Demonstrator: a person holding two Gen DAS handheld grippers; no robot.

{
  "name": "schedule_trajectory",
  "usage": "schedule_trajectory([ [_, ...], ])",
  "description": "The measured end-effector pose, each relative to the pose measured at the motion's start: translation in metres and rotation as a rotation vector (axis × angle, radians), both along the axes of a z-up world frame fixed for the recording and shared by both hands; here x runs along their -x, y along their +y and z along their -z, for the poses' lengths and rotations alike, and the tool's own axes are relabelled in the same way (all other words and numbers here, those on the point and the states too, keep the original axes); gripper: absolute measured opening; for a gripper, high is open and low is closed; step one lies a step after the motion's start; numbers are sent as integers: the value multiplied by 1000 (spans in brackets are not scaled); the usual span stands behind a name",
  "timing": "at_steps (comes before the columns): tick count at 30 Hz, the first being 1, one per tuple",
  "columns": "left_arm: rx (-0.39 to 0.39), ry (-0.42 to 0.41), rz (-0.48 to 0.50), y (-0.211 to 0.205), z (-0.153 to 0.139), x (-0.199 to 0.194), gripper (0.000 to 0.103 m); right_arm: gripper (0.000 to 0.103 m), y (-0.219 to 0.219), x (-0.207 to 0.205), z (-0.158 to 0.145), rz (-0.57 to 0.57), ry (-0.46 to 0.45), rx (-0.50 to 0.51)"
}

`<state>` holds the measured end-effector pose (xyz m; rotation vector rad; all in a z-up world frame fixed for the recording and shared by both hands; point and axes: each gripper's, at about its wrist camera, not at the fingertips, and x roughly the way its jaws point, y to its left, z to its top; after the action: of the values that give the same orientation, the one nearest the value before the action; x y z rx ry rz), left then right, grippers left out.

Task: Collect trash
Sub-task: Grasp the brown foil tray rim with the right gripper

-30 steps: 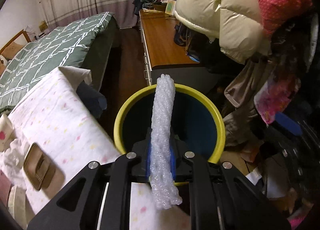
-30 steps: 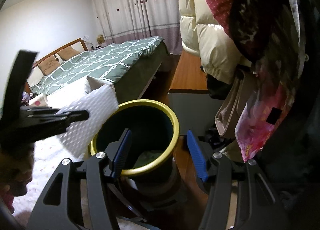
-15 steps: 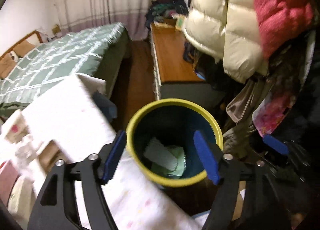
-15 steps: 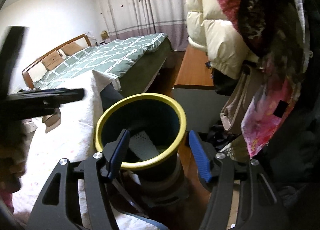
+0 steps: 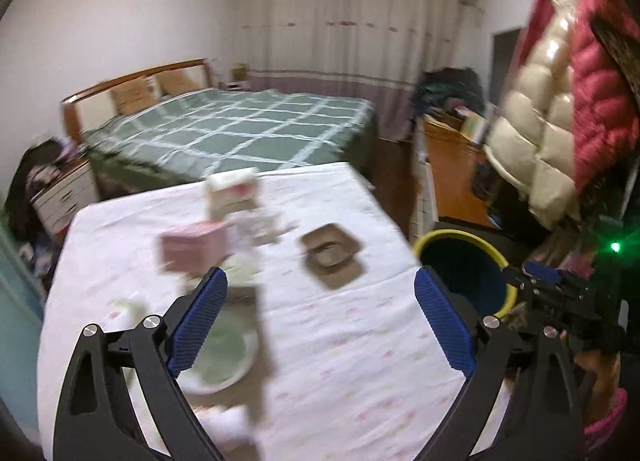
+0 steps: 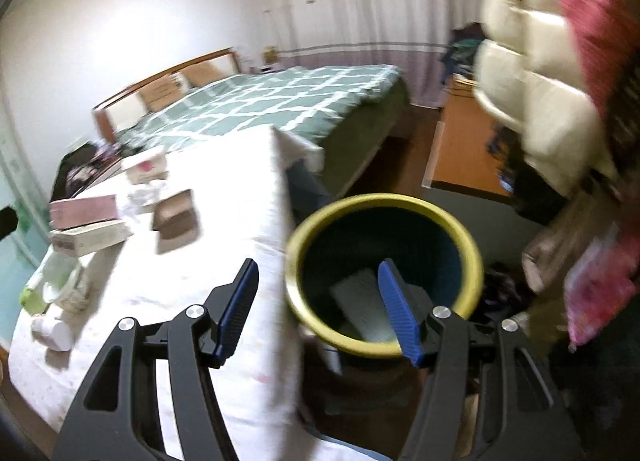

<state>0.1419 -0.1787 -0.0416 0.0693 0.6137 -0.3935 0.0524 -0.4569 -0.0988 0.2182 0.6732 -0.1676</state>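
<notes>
The yellow-rimmed dark bin [image 6: 384, 273] stands beside the table; a white foam sheet [image 6: 362, 307] lies inside it. The bin also shows in the left wrist view [image 5: 466, 281] at the right. My left gripper [image 5: 320, 317] is open and empty above the white-clothed table [image 5: 340, 361]. My right gripper [image 6: 320, 309] is open and empty, over the table edge and the bin's rim. On the table lie a pink box [image 5: 194, 249], a brown tray [image 5: 332, 255], a white carton [image 5: 232, 191] and a pale plate [image 5: 220, 361]. The view is blurred.
A green checked bed [image 5: 240, 133] is beyond the table. A wooden cabinet [image 6: 464, 149] and hanging puffy coats [image 5: 560, 109] stand right of the bin. The right gripper appears in the left wrist view [image 5: 560, 301]. Small cups and boxes [image 6: 60, 289] crowd the table's left end.
My left gripper opened and dropped the foam sheet into the bin, then swung left and back over the table. My right gripper shifted left and tilted toward the bin.
</notes>
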Motion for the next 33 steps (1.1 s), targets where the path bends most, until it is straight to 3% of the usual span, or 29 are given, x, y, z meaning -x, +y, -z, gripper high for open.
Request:
schedule_trajectory([
  [8,29,-1,-166,83,9,11,94,59,64,-97,-4,-220,37,29],
  [14,62,31,-208,115,22,10,95,43,88,-171,15,-283,127,46],
  [18,71,50,-216,121,30,7,95,39,95,-206,34,-286,192,45],
  [23,81,79,-218,126,40,1,95,25,99,-224,53,-281,243,39],
  [27,87,94,-218,125,44,-3,95,8,100,-226,57,-272,252,35],
  [33,81,99,-208,120,47,-4,95,5,96,-209,46,-260,209,23],
])
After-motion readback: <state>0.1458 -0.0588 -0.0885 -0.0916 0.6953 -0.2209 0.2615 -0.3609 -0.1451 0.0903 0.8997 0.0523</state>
